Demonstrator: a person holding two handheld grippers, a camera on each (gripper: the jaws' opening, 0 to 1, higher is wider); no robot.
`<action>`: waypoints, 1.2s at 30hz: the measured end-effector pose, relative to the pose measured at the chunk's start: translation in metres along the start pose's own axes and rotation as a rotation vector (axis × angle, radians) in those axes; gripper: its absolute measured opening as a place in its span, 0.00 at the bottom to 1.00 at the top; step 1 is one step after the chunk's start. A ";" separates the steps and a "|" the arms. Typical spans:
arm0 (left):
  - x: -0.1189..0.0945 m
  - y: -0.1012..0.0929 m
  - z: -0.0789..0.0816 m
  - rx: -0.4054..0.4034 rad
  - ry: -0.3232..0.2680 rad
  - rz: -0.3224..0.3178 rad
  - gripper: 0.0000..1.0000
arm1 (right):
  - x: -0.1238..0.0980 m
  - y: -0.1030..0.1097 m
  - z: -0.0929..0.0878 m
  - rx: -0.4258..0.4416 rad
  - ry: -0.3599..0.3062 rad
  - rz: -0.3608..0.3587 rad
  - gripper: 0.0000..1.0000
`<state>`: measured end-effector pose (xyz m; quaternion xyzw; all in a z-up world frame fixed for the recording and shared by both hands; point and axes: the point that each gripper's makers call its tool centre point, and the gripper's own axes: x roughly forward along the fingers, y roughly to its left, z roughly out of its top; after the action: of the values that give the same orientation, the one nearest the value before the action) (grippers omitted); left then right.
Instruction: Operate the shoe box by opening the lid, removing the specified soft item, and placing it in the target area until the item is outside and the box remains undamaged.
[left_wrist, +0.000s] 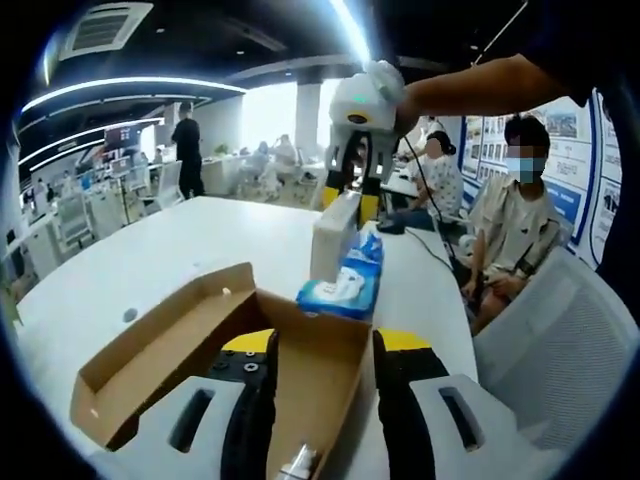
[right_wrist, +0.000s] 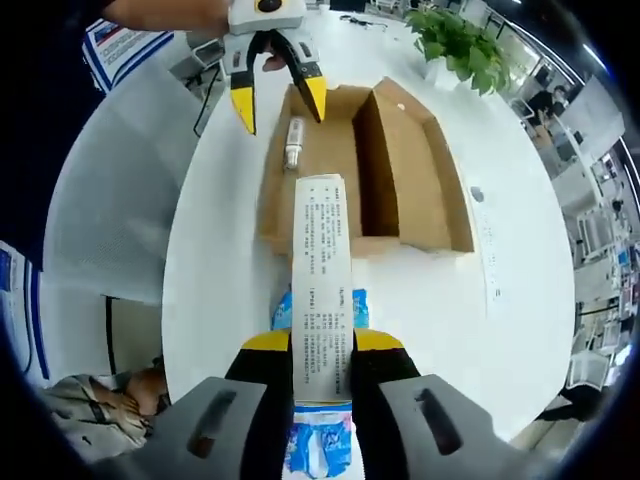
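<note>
An open cardboard shoe box (left_wrist: 160, 350) lies on the white table (left_wrist: 150, 260), its lid folded out to the left. My left gripper (left_wrist: 325, 345) is open, its black jaws straddling the box's near end. Above the box's far end my right gripper (left_wrist: 350, 195) hangs, shut on a soft blue-and-white tissue pack (left_wrist: 345, 280). In the right gripper view the pack (right_wrist: 322, 250) sticks out from my right gripper (right_wrist: 320, 345) toward the box (right_wrist: 410, 160), clear of its near wall. The left gripper (right_wrist: 280, 100) stands open at the box's far end. A small tube (right_wrist: 293, 145) lies inside.
A seated person in a mask (left_wrist: 515, 220) and a white chair (left_wrist: 560, 350) are to the right of the table. A potted plant (right_wrist: 460, 40) stands on the table (right_wrist: 500, 300) beyond the box. More people and desks fill the background.
</note>
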<state>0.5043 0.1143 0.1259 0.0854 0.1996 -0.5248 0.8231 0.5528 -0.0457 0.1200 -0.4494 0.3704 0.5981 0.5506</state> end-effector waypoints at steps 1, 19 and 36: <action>0.001 -0.001 0.001 0.002 -0.001 -0.002 0.39 | -0.001 0.000 -0.003 0.004 0.004 -0.002 0.17; 0.055 -0.025 0.029 0.050 0.003 -0.075 0.38 | -0.020 -0.001 -0.079 0.079 0.020 -0.055 0.17; 0.094 -0.037 0.032 0.076 0.059 -0.111 0.36 | -0.027 -0.028 -0.161 0.130 0.061 -0.093 0.17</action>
<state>0.5130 0.0089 0.1183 0.1210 0.2082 -0.5741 0.7826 0.6011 -0.2024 0.0953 -0.4478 0.4037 0.5325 0.5942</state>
